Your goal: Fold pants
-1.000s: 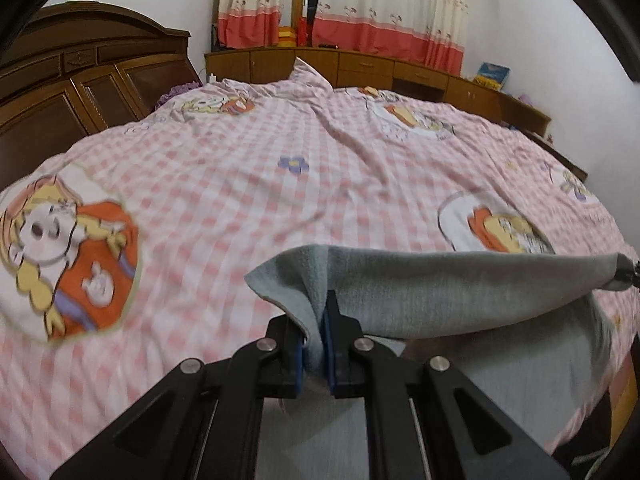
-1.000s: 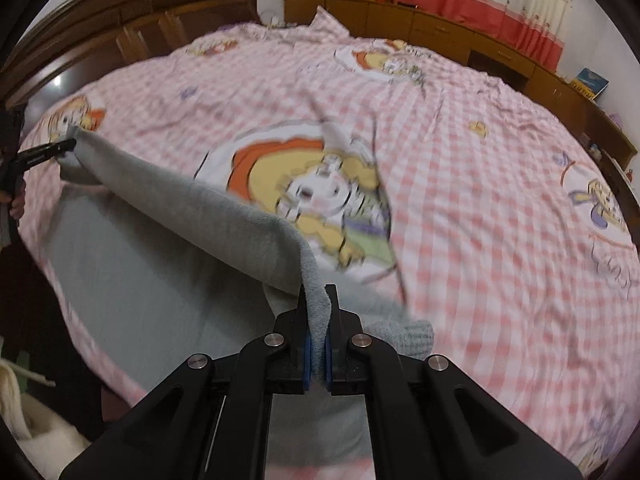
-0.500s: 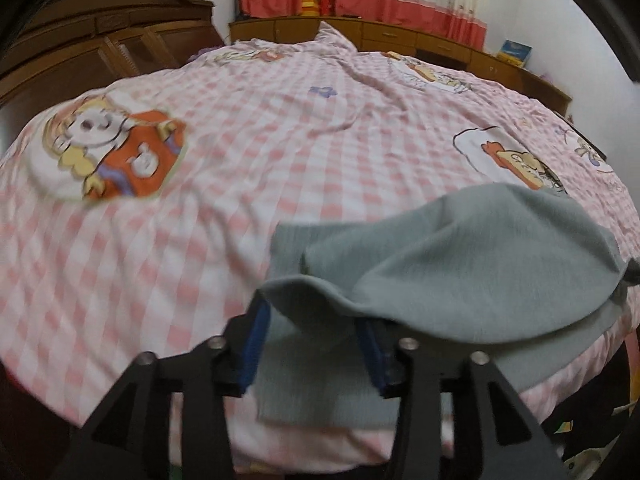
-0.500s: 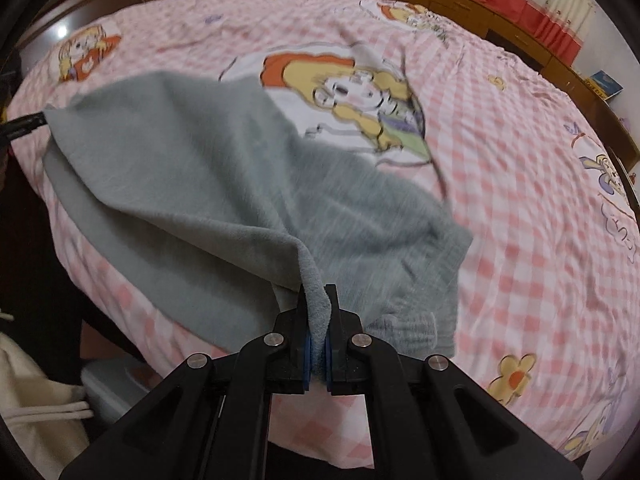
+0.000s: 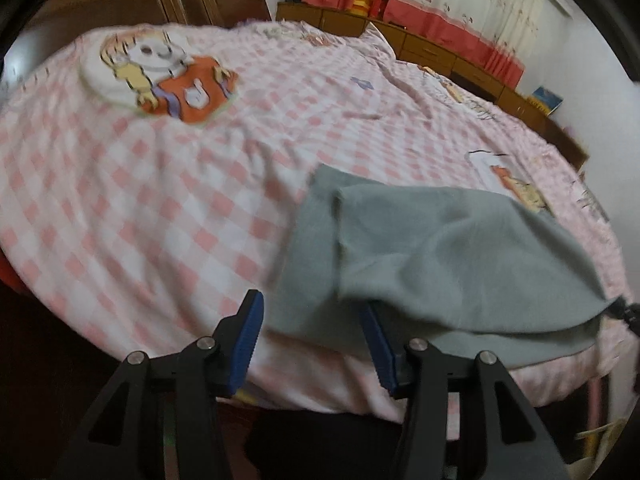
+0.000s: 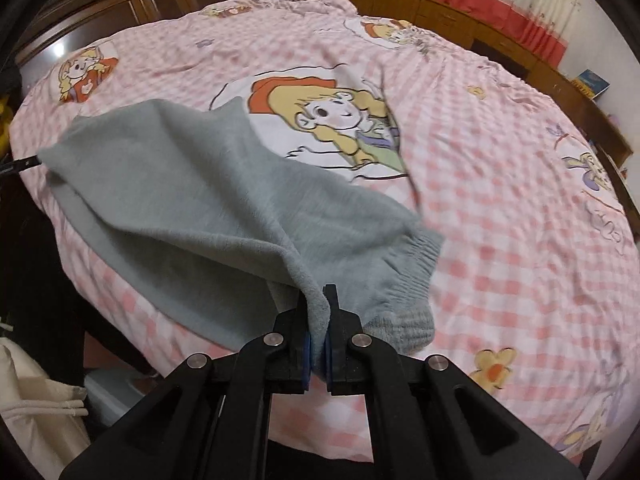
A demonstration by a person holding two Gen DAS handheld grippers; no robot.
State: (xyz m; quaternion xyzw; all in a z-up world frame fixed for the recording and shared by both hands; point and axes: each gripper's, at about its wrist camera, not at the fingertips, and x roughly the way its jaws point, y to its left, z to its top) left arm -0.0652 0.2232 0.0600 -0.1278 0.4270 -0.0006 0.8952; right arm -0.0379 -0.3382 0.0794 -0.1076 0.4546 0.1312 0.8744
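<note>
Left claw (image 5: pixel 310 332) spread wide, nothing in it, fabric edge draped just over its right finger. Right claw (image 6: pixel 317 334) pinching pants (image 6: pixel 208 216) hem, keeping top layer taut over lower one. Pants lie doubled at near edge of bed (image 6: pixel 500 208), prob. so layers line up.

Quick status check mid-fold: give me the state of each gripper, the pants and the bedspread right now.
Left gripper: open, jaws wide apart, holding nothing, at the near edge of the pants.
Right gripper: shut on a fold of the pants.
Pants: grey, folded over on themselves, top layer rumpled, elastic waistband on the bed beside the right gripper.
Bedspread: pink checked, spread over the bed, lightly wrinkled.
</note>
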